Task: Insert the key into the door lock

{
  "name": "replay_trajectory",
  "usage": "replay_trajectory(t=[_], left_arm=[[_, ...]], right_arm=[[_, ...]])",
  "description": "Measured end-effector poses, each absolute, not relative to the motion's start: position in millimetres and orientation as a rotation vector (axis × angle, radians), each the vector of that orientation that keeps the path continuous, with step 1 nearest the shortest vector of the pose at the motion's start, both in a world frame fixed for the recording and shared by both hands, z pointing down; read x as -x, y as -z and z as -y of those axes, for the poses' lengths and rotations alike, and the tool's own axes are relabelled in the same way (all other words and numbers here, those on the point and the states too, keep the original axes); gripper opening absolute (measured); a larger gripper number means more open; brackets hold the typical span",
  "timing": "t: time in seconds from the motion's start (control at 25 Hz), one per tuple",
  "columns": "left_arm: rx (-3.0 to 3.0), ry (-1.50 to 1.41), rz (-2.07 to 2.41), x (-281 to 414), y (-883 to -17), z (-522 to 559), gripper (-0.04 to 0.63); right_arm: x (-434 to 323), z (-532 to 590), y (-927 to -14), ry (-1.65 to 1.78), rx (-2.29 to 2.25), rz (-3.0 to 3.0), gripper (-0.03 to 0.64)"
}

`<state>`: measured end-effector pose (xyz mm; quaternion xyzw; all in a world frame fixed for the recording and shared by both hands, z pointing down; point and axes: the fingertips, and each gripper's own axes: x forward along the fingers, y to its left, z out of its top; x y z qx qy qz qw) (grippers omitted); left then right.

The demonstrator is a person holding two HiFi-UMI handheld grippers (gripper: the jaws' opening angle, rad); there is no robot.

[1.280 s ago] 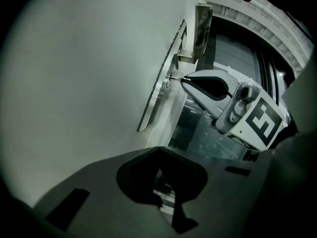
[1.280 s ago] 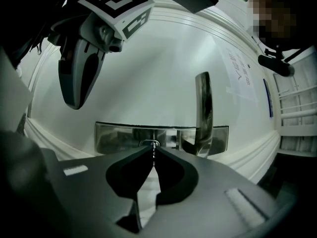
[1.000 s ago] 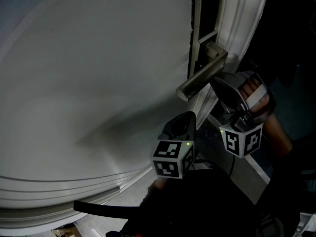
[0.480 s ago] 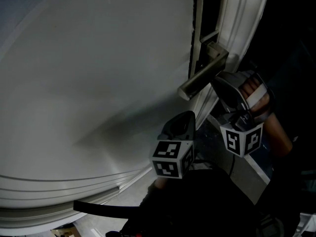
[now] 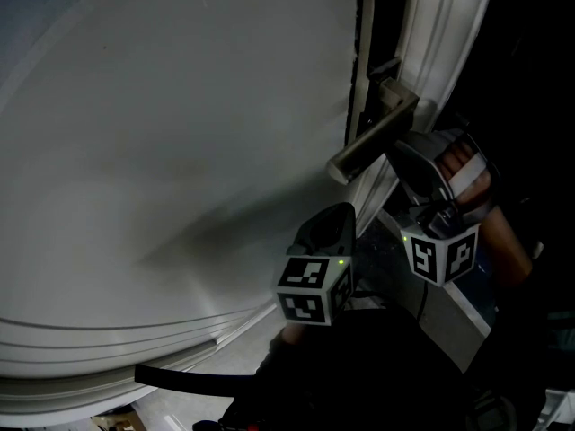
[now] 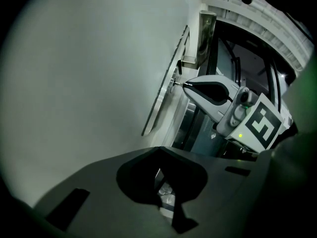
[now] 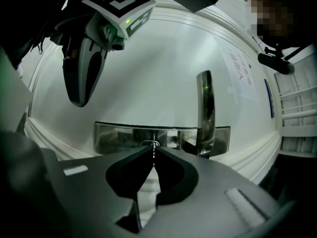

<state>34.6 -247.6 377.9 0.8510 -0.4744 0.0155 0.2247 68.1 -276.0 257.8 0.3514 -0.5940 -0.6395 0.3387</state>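
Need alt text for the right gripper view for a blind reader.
The right gripper, jaws shut on a thin key, holds its tip at the keyhole in a shiny lock plate on a white door. The door handle stands right; the left gripper hangs upper left.

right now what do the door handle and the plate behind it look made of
Door handle: polished metal, likely steel; it mirrors its surroundings.
Plate: the same bright metal by the look of it, with reflections across it.
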Motion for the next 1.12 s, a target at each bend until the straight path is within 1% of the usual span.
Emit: replay_trajectory(t=[1.12], left_arm=[[-2.34,-0.037,1.304,-33.9,-379.9,249.3,0.0]], right_arm=[[-67.1,278.7,-258.4,1.665,-0.914,1.549,0.012]])
